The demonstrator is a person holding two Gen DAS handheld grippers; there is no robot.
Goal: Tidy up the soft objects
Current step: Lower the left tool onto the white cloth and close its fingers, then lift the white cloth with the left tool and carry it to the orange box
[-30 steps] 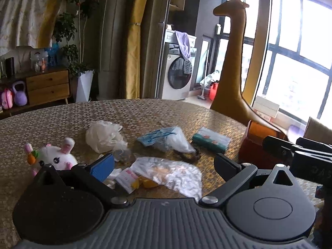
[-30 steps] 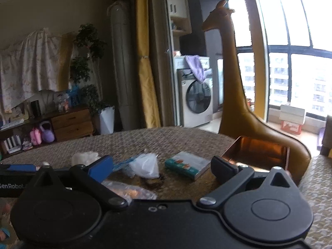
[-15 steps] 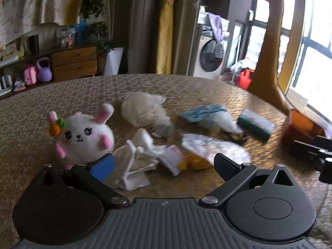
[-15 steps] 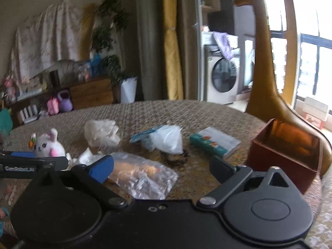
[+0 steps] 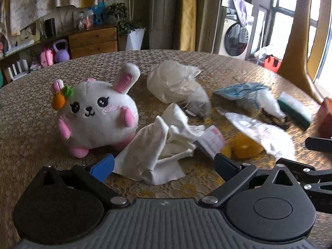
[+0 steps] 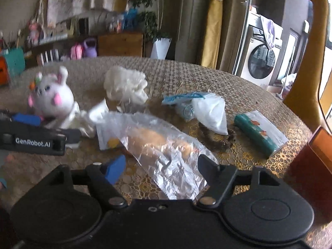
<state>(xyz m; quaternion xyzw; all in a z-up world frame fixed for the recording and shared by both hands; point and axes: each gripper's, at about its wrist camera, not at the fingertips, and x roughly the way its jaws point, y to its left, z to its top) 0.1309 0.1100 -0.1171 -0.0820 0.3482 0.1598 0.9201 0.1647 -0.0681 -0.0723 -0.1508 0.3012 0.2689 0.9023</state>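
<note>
Soft goods scattered on your counter (image 6: 207, 70): your right gripper (image 6: 160, 166) closing around the crinkled clear plastic bag (image 6: 166, 151), not yet pinching; your left gripper (image 5: 164, 164) open, empty, straddling the crumpled white cloth (image 5: 164, 145).

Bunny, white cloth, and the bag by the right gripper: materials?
Bunny: plush fabric, matte, fuzzy pile, stitched face. Cloth: thin woven or knit textile, matte, soft creases; could be socks. Bag: clear plastic film, glossy, crinkled highlights, orange contents showing through.
</note>
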